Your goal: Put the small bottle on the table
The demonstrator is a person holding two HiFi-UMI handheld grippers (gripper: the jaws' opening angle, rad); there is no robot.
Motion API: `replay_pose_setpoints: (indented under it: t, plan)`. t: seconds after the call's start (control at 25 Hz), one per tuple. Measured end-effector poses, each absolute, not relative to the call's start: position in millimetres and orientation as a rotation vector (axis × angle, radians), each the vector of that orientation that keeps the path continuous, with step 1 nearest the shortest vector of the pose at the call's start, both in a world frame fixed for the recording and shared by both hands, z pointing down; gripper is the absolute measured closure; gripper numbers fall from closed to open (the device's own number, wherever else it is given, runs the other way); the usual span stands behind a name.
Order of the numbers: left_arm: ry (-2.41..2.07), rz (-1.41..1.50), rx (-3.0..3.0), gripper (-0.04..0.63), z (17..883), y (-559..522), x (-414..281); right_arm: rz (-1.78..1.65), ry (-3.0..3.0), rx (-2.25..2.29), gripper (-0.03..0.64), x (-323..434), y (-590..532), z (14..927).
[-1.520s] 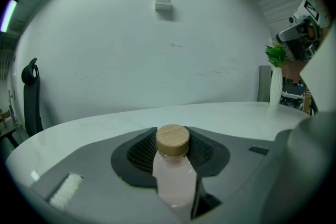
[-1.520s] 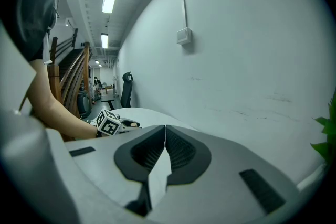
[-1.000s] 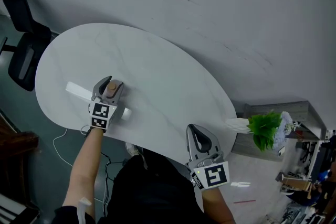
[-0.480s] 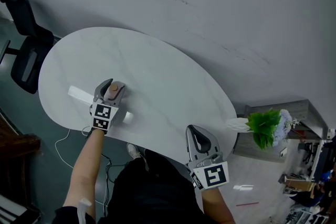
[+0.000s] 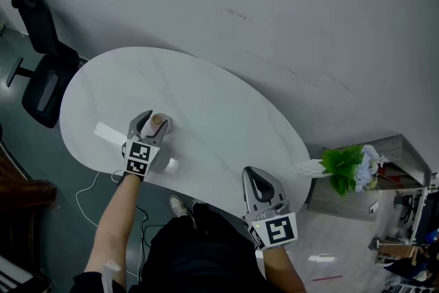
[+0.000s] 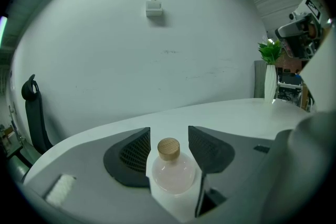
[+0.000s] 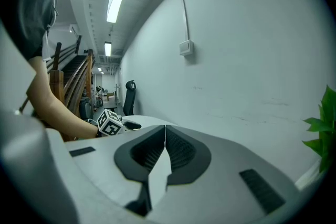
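Left hand-held gripper (image 5: 153, 121) just opened round bottle (image 6: 172, 176), white table (image 5: 206, 113), grey wall (image 5: 309, 24)

Small bottle (image 5: 158, 123) on table (image 5: 212, 113), between jaws of left gripper (image 5: 154, 118); chair (image 5: 41, 75) left of table.

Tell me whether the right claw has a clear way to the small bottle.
Probably not yet. The table between lies free, but the small bottle stands between the jaws of the left claw, which have just been opening and flank both its sides; the right claw is shut.
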State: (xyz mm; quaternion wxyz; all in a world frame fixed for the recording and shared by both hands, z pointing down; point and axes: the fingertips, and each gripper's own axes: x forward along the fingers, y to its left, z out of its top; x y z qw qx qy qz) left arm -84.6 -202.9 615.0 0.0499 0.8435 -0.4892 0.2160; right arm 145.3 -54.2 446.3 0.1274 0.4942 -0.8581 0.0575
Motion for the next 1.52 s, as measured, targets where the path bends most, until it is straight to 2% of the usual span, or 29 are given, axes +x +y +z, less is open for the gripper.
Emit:
replay_pose_setpoints:
  t: [0.28, 0.48, 0.68, 1.52]
  plan:
    - [-1.566, 0.646, 2.511, 0.383, 598, -187, -99, 0.134, -2.553, 1.407, 0.611, 135, -55, 438]
    - [-1.578, 0.698, 2.495, 0.476, 590, -165, -106, 0.125, -2.593, 1.382, 0.611, 126, -58, 436]
    - [-1.662, 0.631, 2.422, 0.522, 573, -158, -129, 0.118, -2.619, 1.339, 0.611, 116, -63, 434]
    - [-1.901, 0.340, 2.457, 0.580, 437, -112, -184, 0.064, -2.662, 1.214, 0.611, 82, -90, 424]
